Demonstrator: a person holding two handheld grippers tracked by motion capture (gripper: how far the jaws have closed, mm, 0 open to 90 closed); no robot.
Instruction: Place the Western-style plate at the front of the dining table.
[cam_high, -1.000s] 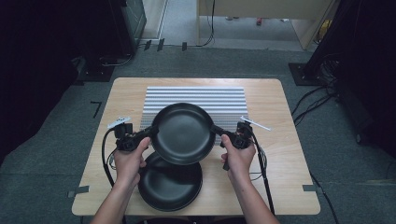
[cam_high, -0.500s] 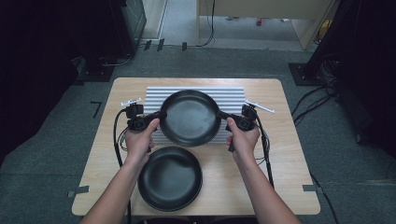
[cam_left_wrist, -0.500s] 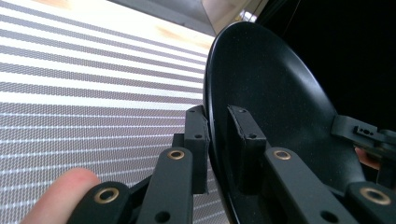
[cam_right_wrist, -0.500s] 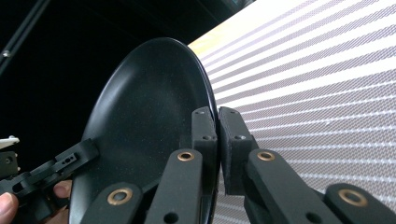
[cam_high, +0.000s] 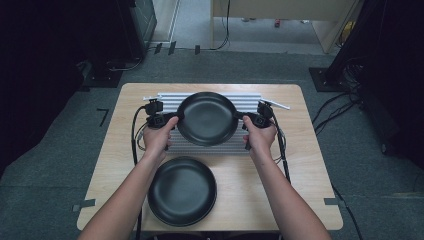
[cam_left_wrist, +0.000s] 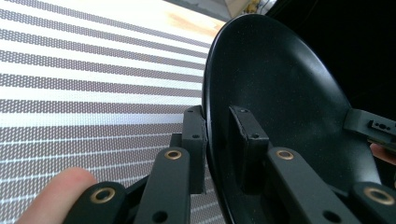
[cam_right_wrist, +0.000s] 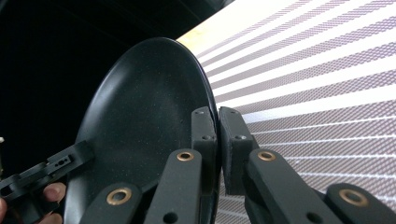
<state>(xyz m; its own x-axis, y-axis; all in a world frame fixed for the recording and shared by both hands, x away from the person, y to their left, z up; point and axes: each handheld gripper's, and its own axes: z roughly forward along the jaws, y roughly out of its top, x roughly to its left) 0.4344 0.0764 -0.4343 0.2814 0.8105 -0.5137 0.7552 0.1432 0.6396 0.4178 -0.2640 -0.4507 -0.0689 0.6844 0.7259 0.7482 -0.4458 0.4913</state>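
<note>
A black plate (cam_high: 207, 118) hangs level above a white ribbed rack (cam_high: 250, 101) at the back of the wooden table (cam_high: 300, 165). My left gripper (cam_high: 176, 118) is shut on the plate's left rim, and my right gripper (cam_high: 240, 117) is shut on its right rim. In the left gripper view the plate (cam_left_wrist: 280, 116) stands edge-on with my left gripper (cam_left_wrist: 217, 130) clamped over its rim. The right gripper view has the plate (cam_right_wrist: 144, 135) pinched by my right gripper (cam_right_wrist: 217, 135), the rack (cam_right_wrist: 317, 84) behind. A second black plate (cam_high: 182, 190) lies flat near the front edge.
Cables (cam_high: 136, 135) trail from both grippers across the table. A thin white rod (cam_high: 278, 104) sticks out at the rack's far right corner. Grey carpet (cam_high: 60, 165) surrounds the table, with dark equipment at the far left and right.
Both hands have carried the upper plate away from me, off the lower plate and over the ribbed rack. The lower plate now lies uncovered at the front.
</note>
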